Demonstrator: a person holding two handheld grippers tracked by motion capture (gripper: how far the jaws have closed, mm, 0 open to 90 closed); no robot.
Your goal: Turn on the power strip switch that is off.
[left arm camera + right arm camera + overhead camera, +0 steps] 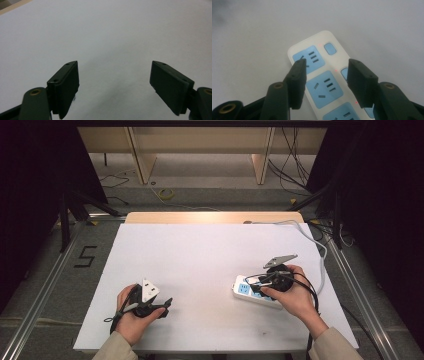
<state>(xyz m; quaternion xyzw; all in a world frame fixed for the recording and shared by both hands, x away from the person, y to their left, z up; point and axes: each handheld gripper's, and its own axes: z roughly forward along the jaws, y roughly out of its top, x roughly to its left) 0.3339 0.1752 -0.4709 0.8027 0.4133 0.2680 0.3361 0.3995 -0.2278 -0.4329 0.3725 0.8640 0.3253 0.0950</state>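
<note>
right gripper (324, 82) jaws spread wide, straddling power strip (322, 82) directly beneath, likely lined up for a grab | left gripper (113, 85) open, empty over bare table (105, 32), parked well off the strip, out of the way

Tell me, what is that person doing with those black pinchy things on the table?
A person sits at a white table with a two-jaw gripper in each hand. The right gripper hangs over a white power strip with blue sockets, its jaws open on either side of it and not pinching. The left gripper is open too, with just bare table in front of it.
</note>
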